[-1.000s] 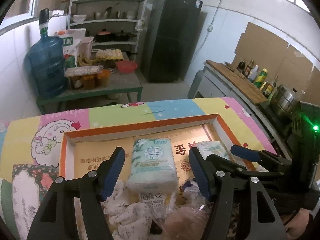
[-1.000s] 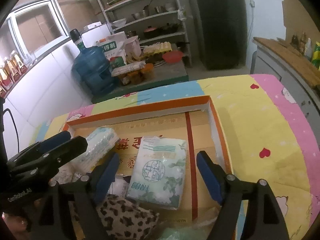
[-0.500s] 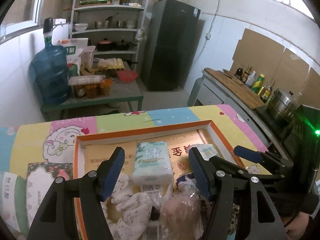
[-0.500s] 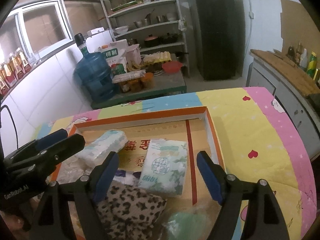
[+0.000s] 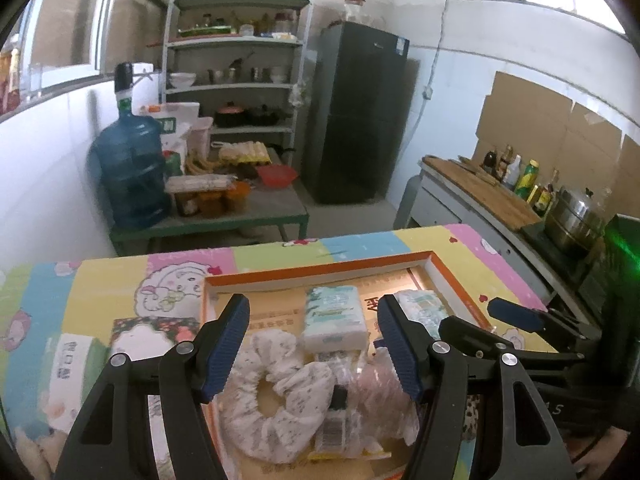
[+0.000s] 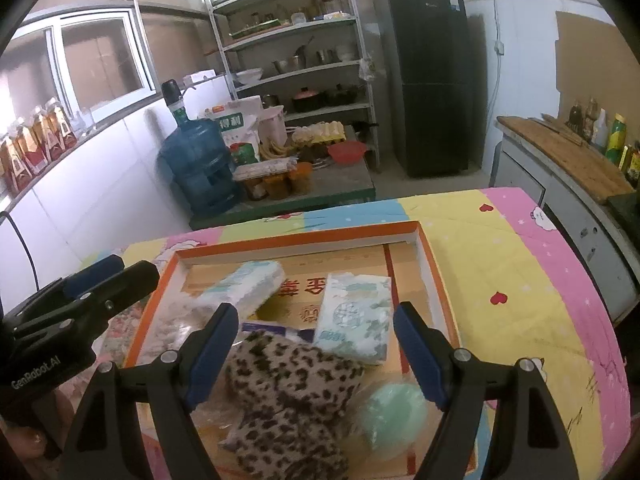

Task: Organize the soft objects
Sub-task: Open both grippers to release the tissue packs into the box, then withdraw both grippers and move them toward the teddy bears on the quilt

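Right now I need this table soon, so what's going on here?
A person holds a gripper in each hand over an orange-rimmed box of soft things. The left gripper and right gripper are both open and empty. Two tissue packs, a white scrunchie and a leopard-print cloth lie inside.

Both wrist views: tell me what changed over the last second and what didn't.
Both grippers drew back and rose from the orange-rimmed box: it looks smaller now, and more of the white scrunchie, leopard-print fabric and green ball has come into view. Left gripper and right gripper stayed open and empty. The two tissue packs did not move.
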The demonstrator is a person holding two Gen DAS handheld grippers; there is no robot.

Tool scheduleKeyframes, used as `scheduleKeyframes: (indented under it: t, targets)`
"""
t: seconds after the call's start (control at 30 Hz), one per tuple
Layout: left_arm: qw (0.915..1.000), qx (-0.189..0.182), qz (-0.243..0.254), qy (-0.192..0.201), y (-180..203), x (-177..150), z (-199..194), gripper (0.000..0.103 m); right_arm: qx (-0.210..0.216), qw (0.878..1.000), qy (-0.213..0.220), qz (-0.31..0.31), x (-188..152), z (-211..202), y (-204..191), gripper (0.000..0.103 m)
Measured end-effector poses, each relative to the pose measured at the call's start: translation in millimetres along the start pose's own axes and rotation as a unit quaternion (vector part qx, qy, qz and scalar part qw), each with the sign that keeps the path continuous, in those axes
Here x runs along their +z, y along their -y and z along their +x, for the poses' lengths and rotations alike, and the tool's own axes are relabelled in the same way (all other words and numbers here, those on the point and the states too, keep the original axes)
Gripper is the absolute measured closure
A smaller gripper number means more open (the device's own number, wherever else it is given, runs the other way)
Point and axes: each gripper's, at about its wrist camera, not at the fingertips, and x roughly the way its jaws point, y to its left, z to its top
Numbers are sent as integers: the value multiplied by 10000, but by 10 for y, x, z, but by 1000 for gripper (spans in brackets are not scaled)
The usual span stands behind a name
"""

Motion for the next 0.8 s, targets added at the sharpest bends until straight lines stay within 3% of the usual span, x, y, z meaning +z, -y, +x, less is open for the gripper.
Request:
scheduleKeyframes:
  t: [0.47, 0.8]
  targets:
    - [9991, 254, 57, 341, -132, -149, -547, 35, 59, 9997, 229, -44, -173, -325, -316, 24]
    - [9977, 406, 119, 526, -260, -377, -986, 35, -23, 9966, 824, -76, -438, -750, -593, 24]
